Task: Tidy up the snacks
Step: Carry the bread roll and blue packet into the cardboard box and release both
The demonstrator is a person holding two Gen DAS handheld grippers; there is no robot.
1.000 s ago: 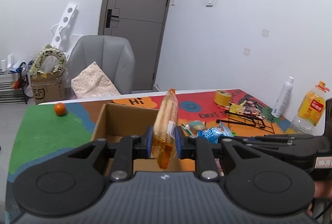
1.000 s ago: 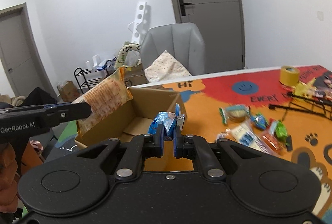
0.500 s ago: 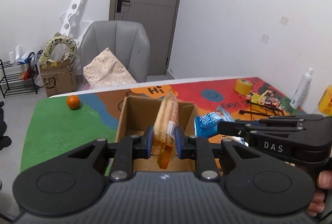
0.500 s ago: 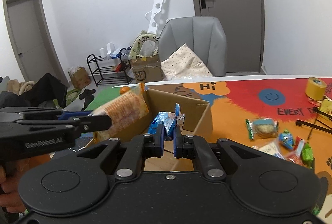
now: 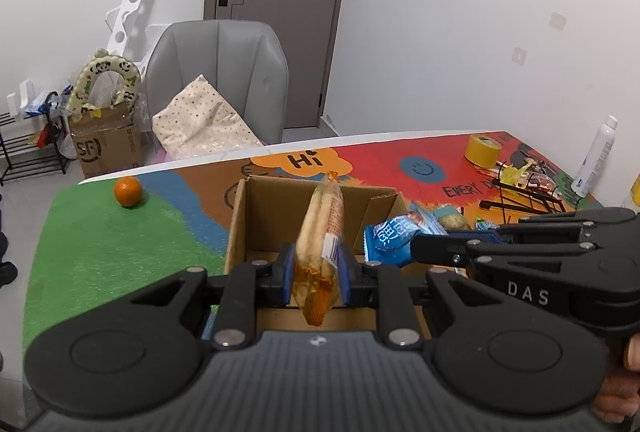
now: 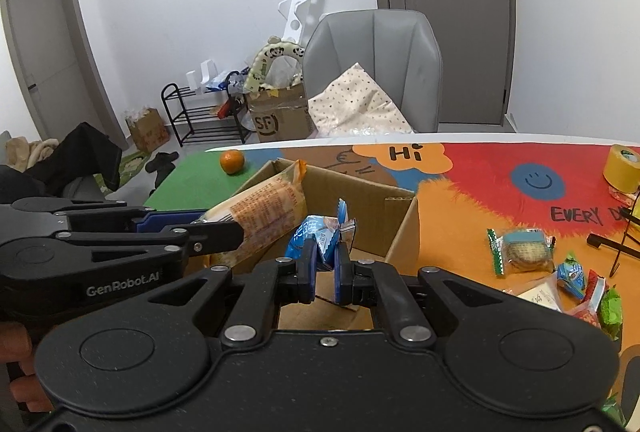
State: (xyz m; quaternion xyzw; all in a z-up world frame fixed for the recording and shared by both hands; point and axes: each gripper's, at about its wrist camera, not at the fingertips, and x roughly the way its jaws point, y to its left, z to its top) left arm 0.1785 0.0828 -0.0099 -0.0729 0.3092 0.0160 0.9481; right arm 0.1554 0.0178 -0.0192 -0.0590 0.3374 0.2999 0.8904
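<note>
One long bread packet (image 5: 322, 228) (upright, lengthwise)

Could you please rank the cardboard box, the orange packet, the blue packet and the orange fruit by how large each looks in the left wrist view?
1. cardboard box
2. orange packet, held close to the camera, which may enlarge it
3. blue packet
4. orange fruit, farthest off, so perhaps understated

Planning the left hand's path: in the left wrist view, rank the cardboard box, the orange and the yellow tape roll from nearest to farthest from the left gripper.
1. Cardboard box, directly below the left gripper.
2. Orange, far left on the green patch.
3. Yellow tape roll, far right.
</note>
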